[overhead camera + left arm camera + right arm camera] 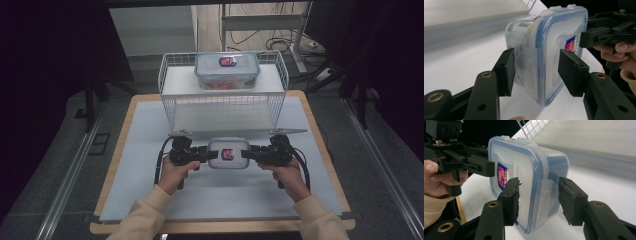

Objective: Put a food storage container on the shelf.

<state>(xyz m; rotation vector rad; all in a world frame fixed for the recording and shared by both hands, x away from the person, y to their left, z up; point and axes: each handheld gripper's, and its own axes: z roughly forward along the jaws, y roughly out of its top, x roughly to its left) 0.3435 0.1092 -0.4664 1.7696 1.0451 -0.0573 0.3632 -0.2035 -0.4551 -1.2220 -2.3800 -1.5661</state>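
A small clear box with a blue-rimmed lid and a red-blue sticker [228, 153] hangs between my two grippers over the near middle of the table. My left gripper [212, 155] is shut on its left end, and my right gripper [246, 154] is shut on its right end. In the left gripper view the pads clamp the box [549, 50] across a side latch, one on the base and one on the lid, with my left gripper [535, 70] around it. The right gripper view shows the same clamp on the box [524, 165] by my right gripper [539, 200].
A white wire rack [165, 75] stands at the back of the table, with a larger lidded box [227, 70] on its upper shelf. A flat wire panel [240, 132] lies in front of the rack. A pale mat [150, 190] covers the wooden tabletop.
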